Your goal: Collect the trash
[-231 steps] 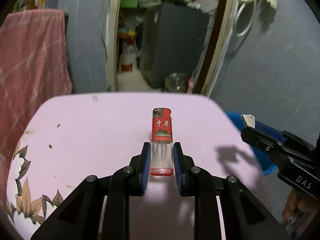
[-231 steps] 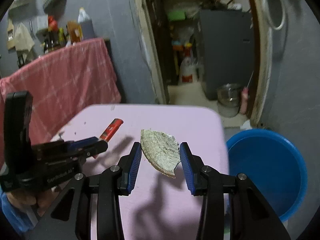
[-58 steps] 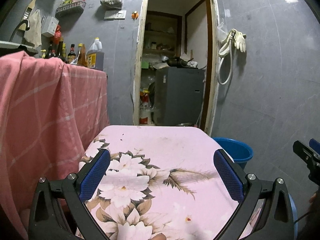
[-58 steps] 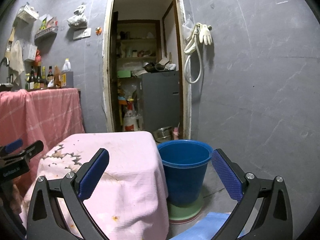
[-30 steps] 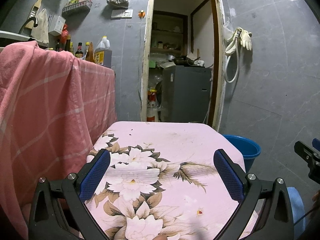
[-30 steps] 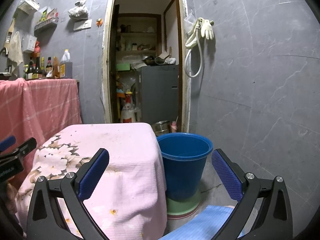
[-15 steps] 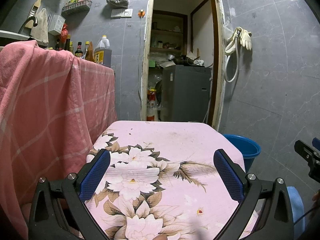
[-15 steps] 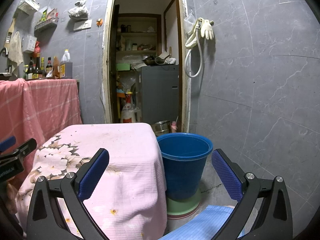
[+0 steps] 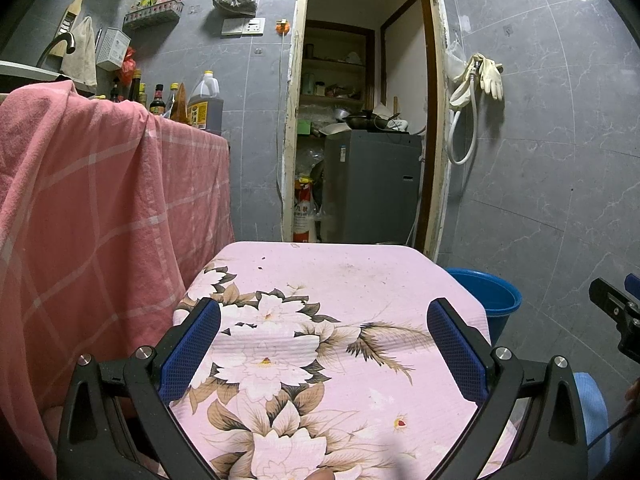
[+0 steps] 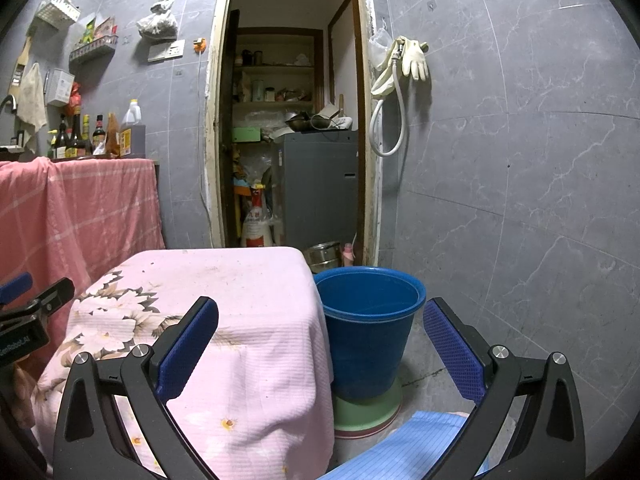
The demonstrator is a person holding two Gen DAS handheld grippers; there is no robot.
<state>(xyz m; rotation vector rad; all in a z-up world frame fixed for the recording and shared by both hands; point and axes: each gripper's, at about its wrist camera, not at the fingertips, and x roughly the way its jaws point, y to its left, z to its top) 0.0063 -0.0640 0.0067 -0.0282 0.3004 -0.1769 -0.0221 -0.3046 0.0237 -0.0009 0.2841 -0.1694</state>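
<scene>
From the left wrist camera, the left gripper (image 9: 323,342) hung above the pink flowered tablecloth (image 9: 340,280), its 2 blue-padded fingers (image 9: 190,350) spread wide with nothing between them. The blue bucket (image 9: 490,294) stood just beyond the table's right edge, and the right gripper (image 9: 618,314) showed at the frame's right side.

From the right wrist camera, the right gripper (image 10: 320,344) was likewise spread wide and empty, facing the blue bucket (image 10: 370,332), which sat on a green base (image 10: 368,414) on the floor, against the draped tablecloth (image 10: 240,288). No trash was visible on the cloth.
</scene>
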